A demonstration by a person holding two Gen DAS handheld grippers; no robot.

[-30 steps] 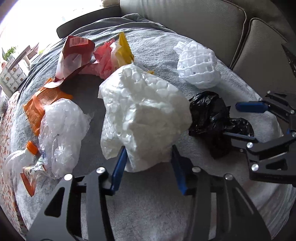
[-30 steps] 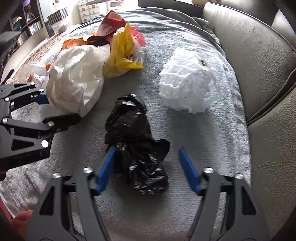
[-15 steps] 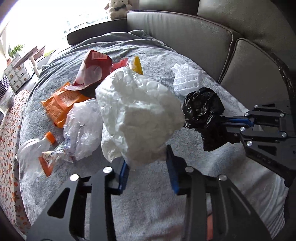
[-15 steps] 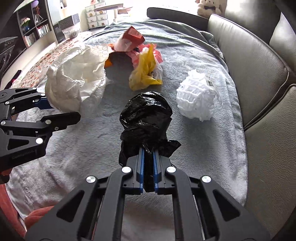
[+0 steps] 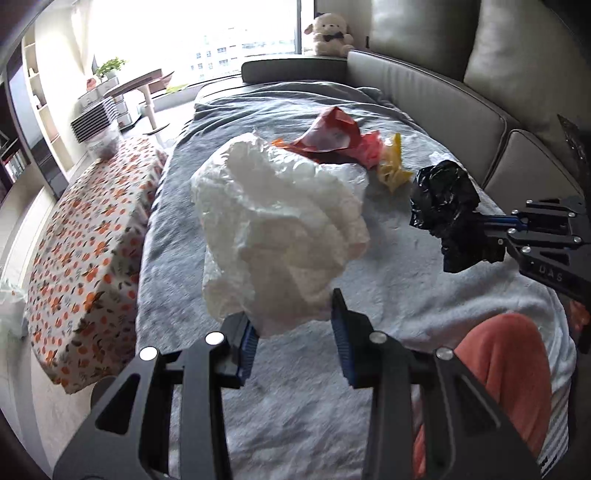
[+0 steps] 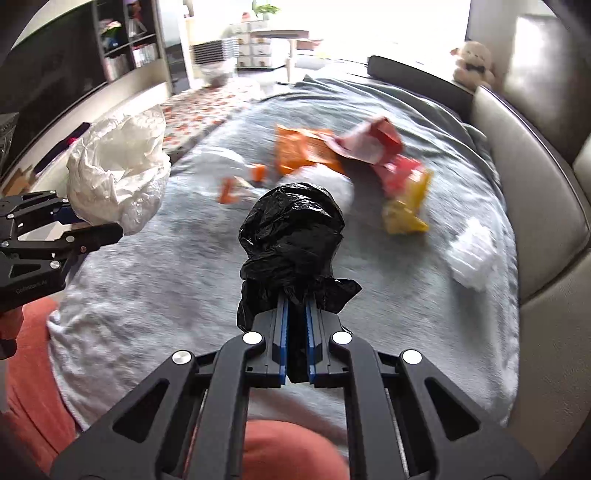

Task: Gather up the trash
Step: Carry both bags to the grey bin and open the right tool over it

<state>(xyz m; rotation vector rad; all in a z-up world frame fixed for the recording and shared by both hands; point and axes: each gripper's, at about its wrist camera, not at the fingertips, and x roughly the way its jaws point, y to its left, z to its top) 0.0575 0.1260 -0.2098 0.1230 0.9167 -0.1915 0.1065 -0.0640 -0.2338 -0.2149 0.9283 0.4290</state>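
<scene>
1. Left gripper [image 5: 293,341]: blue ribbed pads clamped on the lower end of a crumpled white bubble wrap [image 5: 280,236], puffy, translucent, dimpled with air cells, held up clear of the grey blanket [image 5: 369,369].
2. Right gripper [image 6: 294,341]: blue pads nearly together, pinching the twisted neck of a black plastic bag [image 6: 291,240], glossy, creased, balled into a rounded lump above the fingers, also lifted off the blanket.
3. In the left wrist view, same black bag to the right of the bubble wrap, apart from it, hanging from the right gripper [image 5: 491,229].
4. Left lying on the fuzzy, rumpled blanket, farther off: red foil wrapper [image 6: 369,142], torn open with a pale inside; flat orange packet [image 6: 303,149] to its left; crinkled yellow wrapper [image 6: 406,210] nearer and to the right; white foam net [image 6: 472,254], lumpy and blurred, at the near right beside the sofa [image 6: 535,166].
5. Sofa of smooth grey-beige leather with stitched seams, curving along the right.
6. Orange-flowered cloth [image 5: 85,251] draped over a low surface left of the blanket.
7. Small plush toy [image 5: 328,35] seated on the far sofa arm.
</scene>
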